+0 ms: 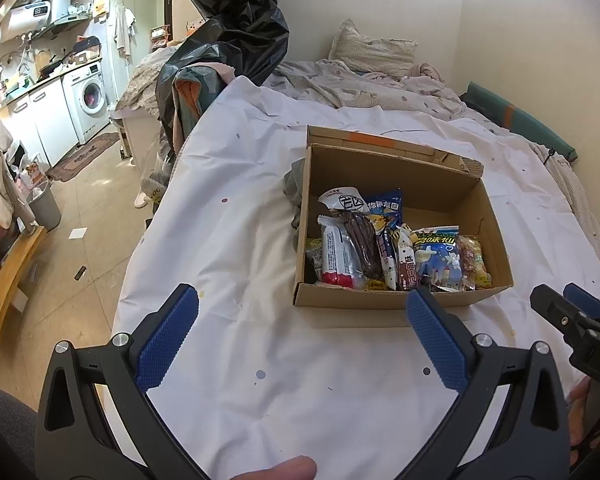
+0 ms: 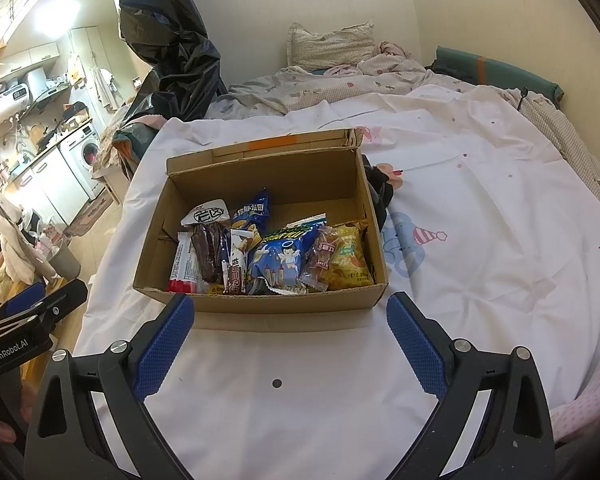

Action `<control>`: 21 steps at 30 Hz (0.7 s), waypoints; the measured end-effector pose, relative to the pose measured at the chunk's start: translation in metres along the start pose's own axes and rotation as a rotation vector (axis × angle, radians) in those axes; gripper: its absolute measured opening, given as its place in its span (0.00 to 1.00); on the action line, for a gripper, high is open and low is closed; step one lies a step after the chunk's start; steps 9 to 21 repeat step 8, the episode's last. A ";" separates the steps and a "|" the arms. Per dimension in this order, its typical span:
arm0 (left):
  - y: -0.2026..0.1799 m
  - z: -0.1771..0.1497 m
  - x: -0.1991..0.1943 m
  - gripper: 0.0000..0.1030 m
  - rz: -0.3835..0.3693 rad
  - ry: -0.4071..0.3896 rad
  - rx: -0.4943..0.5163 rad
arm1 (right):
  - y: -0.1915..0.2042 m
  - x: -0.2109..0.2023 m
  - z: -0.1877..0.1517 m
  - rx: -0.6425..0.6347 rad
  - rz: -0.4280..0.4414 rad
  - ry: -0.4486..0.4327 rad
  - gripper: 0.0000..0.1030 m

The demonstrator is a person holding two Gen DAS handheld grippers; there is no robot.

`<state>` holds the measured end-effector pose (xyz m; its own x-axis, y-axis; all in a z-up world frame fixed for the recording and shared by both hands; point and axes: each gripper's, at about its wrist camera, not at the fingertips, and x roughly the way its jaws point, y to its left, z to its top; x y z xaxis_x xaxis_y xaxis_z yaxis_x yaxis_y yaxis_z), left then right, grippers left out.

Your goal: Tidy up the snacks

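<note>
An open cardboard box [image 1: 396, 172] [image 2: 260, 168] stands on a white sheet on the bed. Several snack packets lie in its near half: a blue angel-print bag [image 1: 440, 260] [image 2: 284, 260], a yellow bag [image 2: 348, 260], a dark brown bar pack [image 1: 362, 244] [image 2: 208, 252], a white and red packet [image 1: 338, 260]. My left gripper [image 1: 302, 300] is open and empty, just short of the box's near wall. My right gripper [image 2: 290, 308] is open too, empty, centred on the same wall. Each gripper shows at the edge of the other's view.
A black plastic bag [image 1: 236, 28] rises at the bed's far left corner. Pillow [image 1: 372, 48] and rumpled quilt lie behind the box. A dark cloth [image 2: 380, 188] sits beside the box. Left of the bed is bare floor, a grey bin [image 1: 46, 204] and a washing machine [image 1: 86, 96].
</note>
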<state>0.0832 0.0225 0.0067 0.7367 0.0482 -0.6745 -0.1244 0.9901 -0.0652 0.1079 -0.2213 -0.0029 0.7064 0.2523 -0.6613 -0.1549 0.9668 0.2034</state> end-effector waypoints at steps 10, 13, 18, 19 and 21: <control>0.000 -0.001 0.002 1.00 -0.006 0.008 -0.002 | 0.000 0.000 0.000 0.000 -0.002 0.000 0.96; 0.000 -0.001 0.002 1.00 -0.006 0.008 -0.002 | 0.000 0.000 0.000 0.000 -0.002 0.000 0.96; 0.000 -0.001 0.002 1.00 -0.006 0.008 -0.002 | 0.000 0.000 0.000 0.000 -0.002 0.000 0.96; 0.000 -0.001 0.002 1.00 -0.006 0.008 -0.002 | 0.000 0.000 0.000 0.000 -0.002 0.000 0.96; 0.000 -0.001 0.002 1.00 -0.006 0.008 -0.002 | 0.000 0.000 0.000 0.000 -0.002 0.000 0.96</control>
